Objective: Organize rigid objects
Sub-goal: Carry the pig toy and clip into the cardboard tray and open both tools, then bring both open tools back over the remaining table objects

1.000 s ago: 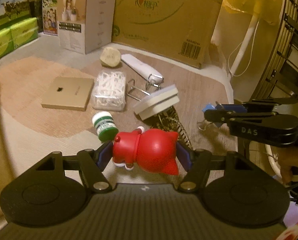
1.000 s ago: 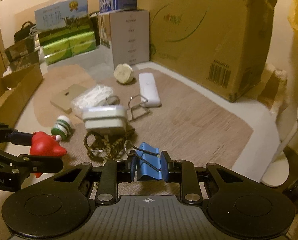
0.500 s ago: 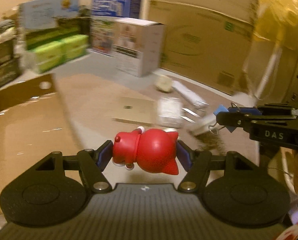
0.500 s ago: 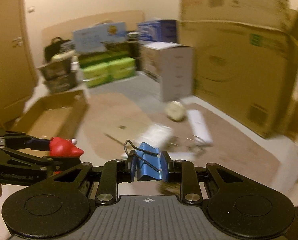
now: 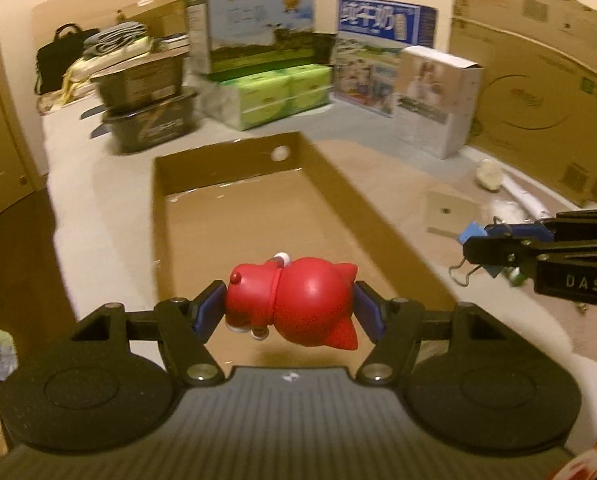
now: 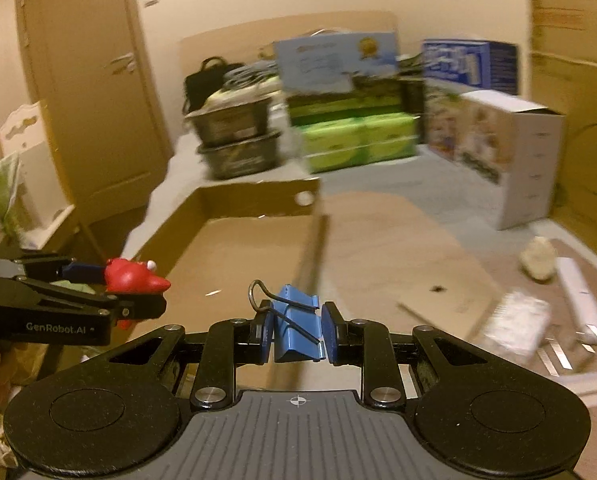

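Note:
My left gripper (image 5: pixel 288 311) is shut on a red toy figure (image 5: pixel 294 306), held sideways above the near end of an open, shallow cardboard box (image 5: pixel 234 216). In the right wrist view the same gripper (image 6: pixel 138 292) and red toy figure (image 6: pixel 132 276) hang at the left, over the cardboard box (image 6: pixel 258 200). My right gripper (image 6: pixel 296 330) is shut on a blue binder clip (image 6: pixel 296 330) with wire handles, near the box's right wall. From the left wrist view, the right gripper (image 5: pixel 474 236) carries the binder clip (image 5: pixel 472 236) at the right.
On the brown mat (image 6: pixel 398 240) to the right lie a flat tan card (image 5: pixel 450 212), a clear packet (image 6: pixel 514 320), a white bar (image 6: pixel 578 288) and a pale lump (image 6: pixel 538 260). Stacked cartons (image 5: pixel 258 64), a white box (image 5: pixel 438 96) and a big cardboard box (image 5: pixel 538 80) line the back. A door (image 6: pixel 90 92) stands at the left.
Both grippers have swung left and risen, away from the scattered items on the mat and over to the open cardboard box. Each keeps its hold: red toy left, blue clip right.

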### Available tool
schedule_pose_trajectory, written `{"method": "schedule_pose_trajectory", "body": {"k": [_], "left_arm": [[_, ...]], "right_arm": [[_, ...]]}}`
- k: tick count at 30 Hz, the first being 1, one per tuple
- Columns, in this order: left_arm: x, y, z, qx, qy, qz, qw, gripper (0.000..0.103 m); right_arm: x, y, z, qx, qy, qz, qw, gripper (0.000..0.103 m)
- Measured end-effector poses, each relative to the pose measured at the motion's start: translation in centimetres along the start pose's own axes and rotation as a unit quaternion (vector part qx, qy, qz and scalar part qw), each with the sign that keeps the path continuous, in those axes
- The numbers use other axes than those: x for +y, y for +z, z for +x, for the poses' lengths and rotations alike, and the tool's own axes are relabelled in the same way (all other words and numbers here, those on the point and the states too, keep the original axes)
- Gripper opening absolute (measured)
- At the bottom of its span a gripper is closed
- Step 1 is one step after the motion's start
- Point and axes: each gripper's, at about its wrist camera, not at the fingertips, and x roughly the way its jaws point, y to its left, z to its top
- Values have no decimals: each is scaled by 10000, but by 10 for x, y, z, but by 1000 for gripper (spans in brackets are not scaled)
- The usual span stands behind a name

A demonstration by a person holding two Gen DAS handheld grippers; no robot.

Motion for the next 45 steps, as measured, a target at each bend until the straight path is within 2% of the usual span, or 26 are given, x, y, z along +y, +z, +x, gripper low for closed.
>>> {"method": "schedule_pose_trajectory", "body": {"k": [5, 11, 12, 18, 26, 31, 34, 42, 45], "left_arm": [[14, -9, 6, 80, -5, -81, 9999, 66], [19, -14, 12, 135, -77, -178, 9997, 66], [19, -14, 12, 101, -74, -187, 9997, 68], [20, -12, 3, -57, -22, -215, 9998, 69], [10, -13, -13, -182, -116, -263, 9994, 69], [-11, -14, -19, -245, -297, -258, 9989, 69], [-27, -13, -21, -276, -433, -250, 9984, 69], [-73, -8, -22, -346, -830, -74, 9959, 69], [-90, -6, -20, -330, -959, 22, 9948, 74]], "right_arm": [[17, 0, 33, 242, 182, -98, 9995, 26], [27, -1, 52, 421, 284, -223, 9985, 26], [28, -2, 54, 440, 287, -251, 9983, 26], [28, -4, 52, 472, 211, -269, 9983, 35], [13, -10, 12, 189, -104, -21, 9998, 40], [-3, -20, -25, -12, -470, 281, 9985, 49], [-16, -29, -48, -92, -729, 441, 9963, 53], [-50, -58, -100, -114, -1359, 826, 9872, 58], [-62, -66, -115, -120, -1578, 963, 9827, 59]]}}
